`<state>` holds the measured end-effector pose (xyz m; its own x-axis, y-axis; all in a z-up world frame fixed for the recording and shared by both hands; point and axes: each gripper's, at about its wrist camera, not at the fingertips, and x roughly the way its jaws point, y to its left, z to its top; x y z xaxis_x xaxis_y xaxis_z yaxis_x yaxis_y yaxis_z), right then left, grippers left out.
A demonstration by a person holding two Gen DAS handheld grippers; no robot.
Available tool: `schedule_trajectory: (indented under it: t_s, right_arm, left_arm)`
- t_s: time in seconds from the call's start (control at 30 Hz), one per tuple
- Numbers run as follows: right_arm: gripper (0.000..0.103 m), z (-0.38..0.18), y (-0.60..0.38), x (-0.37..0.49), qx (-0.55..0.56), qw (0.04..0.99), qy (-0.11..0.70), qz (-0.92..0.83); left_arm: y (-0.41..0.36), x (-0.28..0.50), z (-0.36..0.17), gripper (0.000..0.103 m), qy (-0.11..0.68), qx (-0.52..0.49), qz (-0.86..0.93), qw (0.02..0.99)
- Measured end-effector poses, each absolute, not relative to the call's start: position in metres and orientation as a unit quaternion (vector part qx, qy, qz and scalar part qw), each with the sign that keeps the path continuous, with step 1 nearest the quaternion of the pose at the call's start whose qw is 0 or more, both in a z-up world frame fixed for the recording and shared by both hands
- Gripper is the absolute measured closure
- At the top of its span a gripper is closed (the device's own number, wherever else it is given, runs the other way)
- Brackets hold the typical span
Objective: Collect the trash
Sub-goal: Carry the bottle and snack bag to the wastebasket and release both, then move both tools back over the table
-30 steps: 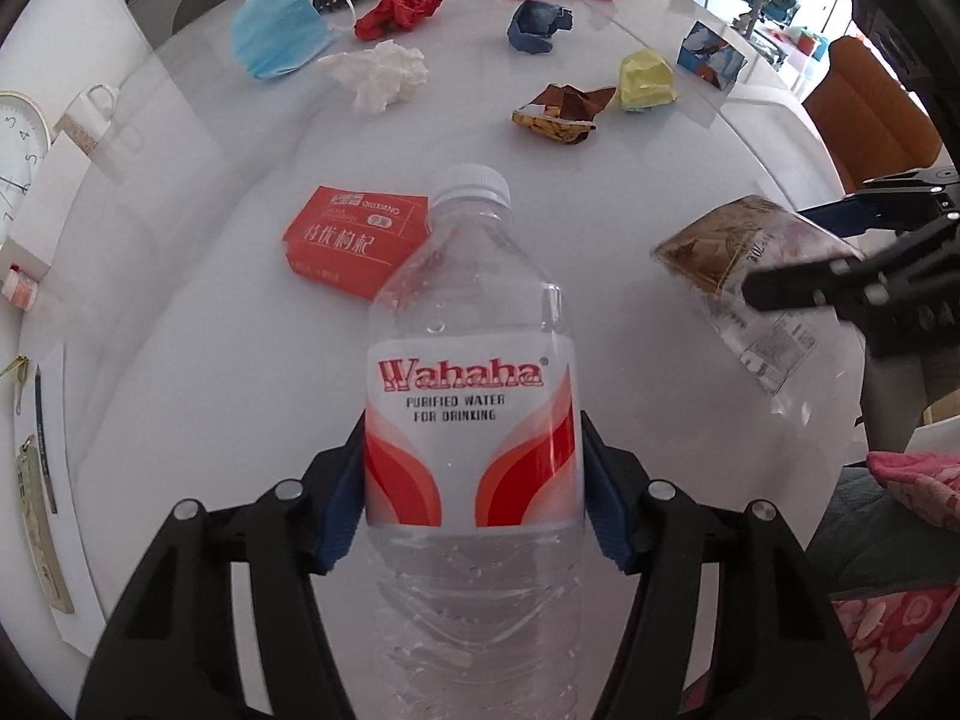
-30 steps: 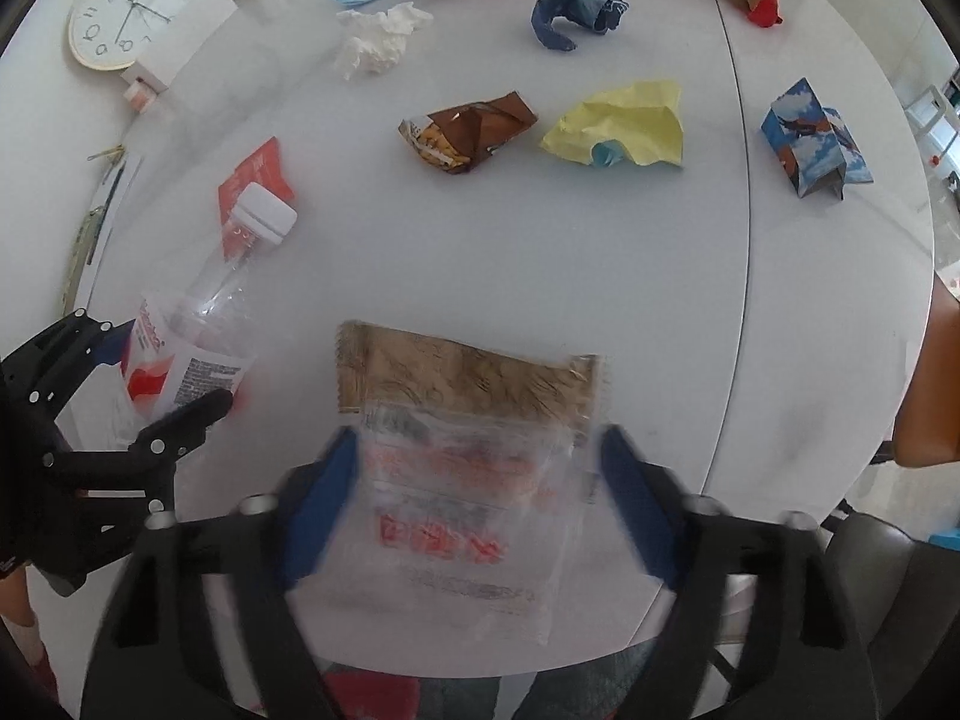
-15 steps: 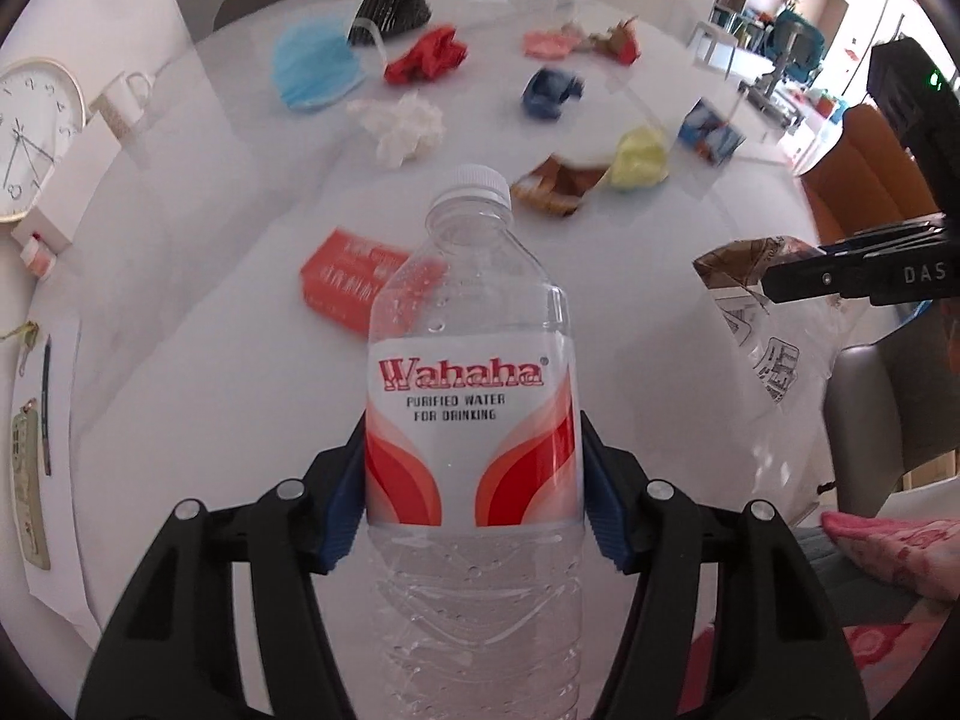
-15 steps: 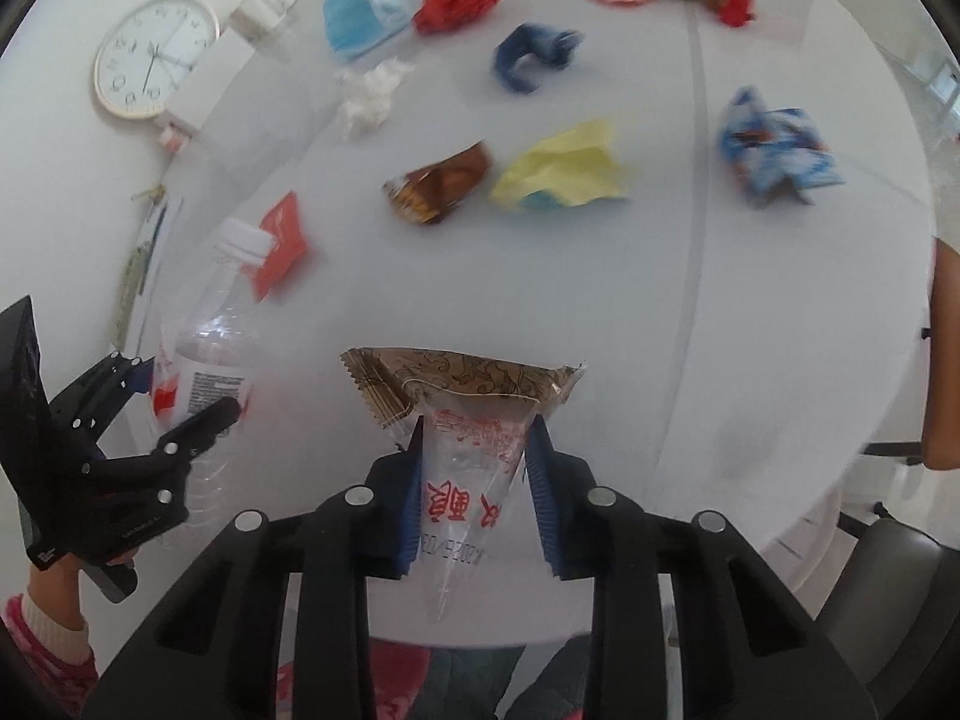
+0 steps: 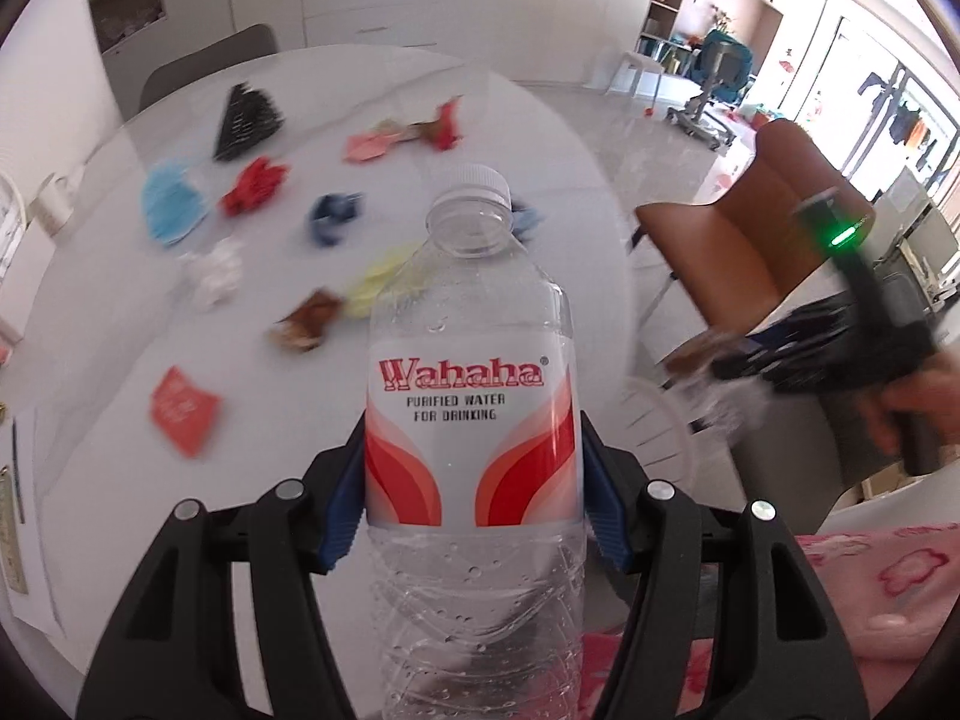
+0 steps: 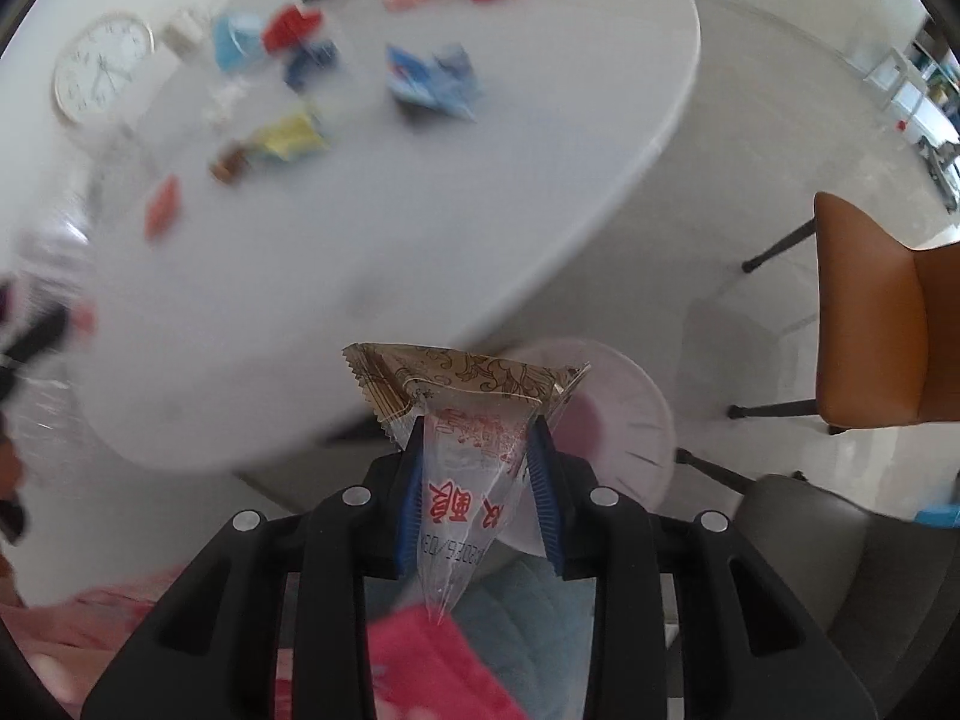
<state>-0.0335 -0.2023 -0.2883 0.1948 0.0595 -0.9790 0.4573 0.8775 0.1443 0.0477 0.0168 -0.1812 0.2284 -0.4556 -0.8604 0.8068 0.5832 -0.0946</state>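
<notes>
White round surface [image 5: 468, 120] carries scattered crumpled paper trash, including a red paper wad [image 5: 255, 185] and a blue face mask [image 5: 171, 210]. Left hand-held gripper [image 5: 474, 480] is clamped on an upright clear plastic Wahaha water bottle [image 5: 474, 396], raised above the surface edge. Right hand-held gripper [image 6: 477, 480] is clamped on a clear plastic snack wrapper with a brown patterned top [image 6: 468, 414], held off the surface above a pale round bin [image 6: 624, 438]
</notes>
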Motion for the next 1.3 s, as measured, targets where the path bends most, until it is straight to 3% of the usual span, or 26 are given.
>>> schedule_trajectory:
  t_s: [0.17, 0.2, 0.23, 0.4, 0.47, 0.7, 0.77, 0.9, 1.1, 1.2, 1.3]
  right_arm:
    - [0.056, -0.347, -0.223, -0.039, 0.17, 0.727, 0.663, -0.057]
    - [0.049, -0.356, -0.228, -0.04, 0.164, 0.727, 0.666, -0.039]
    - [0.033, -0.362, -0.233, -0.041, 0.16, 0.724, 0.671, -0.027]
    - [0.022, -0.348, -0.263, -0.051, 0.141, 0.737, 0.661, 0.007]
    - [0.011, -0.33, -0.278, -0.059, 0.132, 0.752, 0.646, 0.0]
    - [0.009, -0.281, -0.334, -0.063, 0.151, 0.785, 0.6, -0.029]
    - [0.009, -0.273, -0.343, -0.061, 0.154, 0.79, 0.592, -0.028]
    - [0.009, -0.259, -0.348, -0.053, 0.145, 0.801, 0.58, -0.016]
    - [0.009, -0.226, -0.334, -0.045, 0.133, 0.826, 0.548, 0.002]
    - [0.004, -0.2, -0.319, -0.036, 0.113, 0.844, 0.524, 0.017]
    - [0.002, -0.172, -0.299, -0.021, 0.089, 0.862, 0.499, 0.027]
  left_arm:
    - [-0.037, 0.002, -0.188, 0.043, 0.484, 0.191, -0.399, 0.756]
    - [-0.049, -0.009, -0.192, 0.043, 0.49, 0.19, -0.395, 0.753]
    - [-0.058, -0.018, -0.194, 0.043, 0.494, 0.19, -0.393, 0.752]
    - [-0.1, -0.059, -0.219, 0.043, 0.517, 0.208, -0.381, 0.738]
    - [-0.111, -0.072, -0.228, 0.043, 0.529, 0.211, -0.378, 0.729]
    - [-0.138, -0.094, -0.274, 0.041, 0.571, 0.242, -0.356, 0.7]
    - [-0.144, -0.093, -0.285, 0.028, 0.587, 0.249, -0.34, 0.691]
    - [-0.152, -0.09, -0.289, 0.019, 0.587, 0.255, -0.315, 0.701]
    - [-0.14, -0.062, -0.251, 0.019, 0.57, 0.205, -0.266, 0.75]
    - [-0.125, -0.049, -0.217, 0.009, 0.542, 0.162, -0.232, 0.791]
    - [-0.107, -0.04, -0.187, 0.008, 0.51, 0.133, -0.206, 0.825]
